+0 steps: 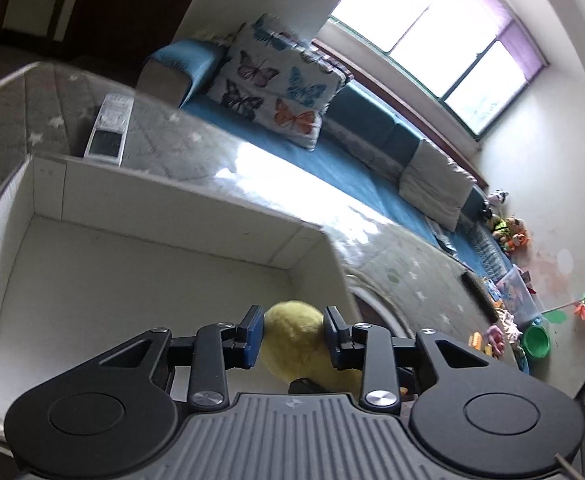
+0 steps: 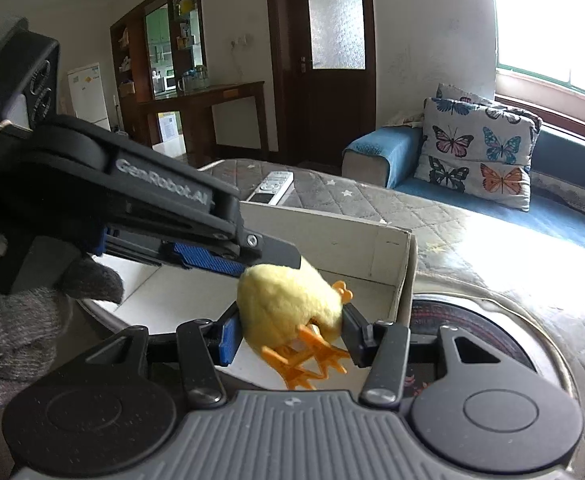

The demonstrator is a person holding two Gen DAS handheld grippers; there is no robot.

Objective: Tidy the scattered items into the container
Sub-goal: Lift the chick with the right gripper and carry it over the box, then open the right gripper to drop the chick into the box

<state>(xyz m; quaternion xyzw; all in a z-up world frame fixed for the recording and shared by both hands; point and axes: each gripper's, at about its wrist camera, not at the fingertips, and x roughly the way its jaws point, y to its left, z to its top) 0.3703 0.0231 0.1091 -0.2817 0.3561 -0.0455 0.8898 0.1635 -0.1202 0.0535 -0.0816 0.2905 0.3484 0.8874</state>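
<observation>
Over white box [image 2: 332, 240], both grippers (left [image 1: 292, 334], right [image 2: 288, 334]) clamped on plush chick [image 2: 288, 300].

Plush chick's [image 1: 292, 344] head hidden

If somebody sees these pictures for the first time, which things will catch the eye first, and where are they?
First, the yellow plush chick with orange feet, gripped by both the left gripper and the right gripper above the white box. Behind, the butterfly pillow leans on the blue sofa.
</observation>
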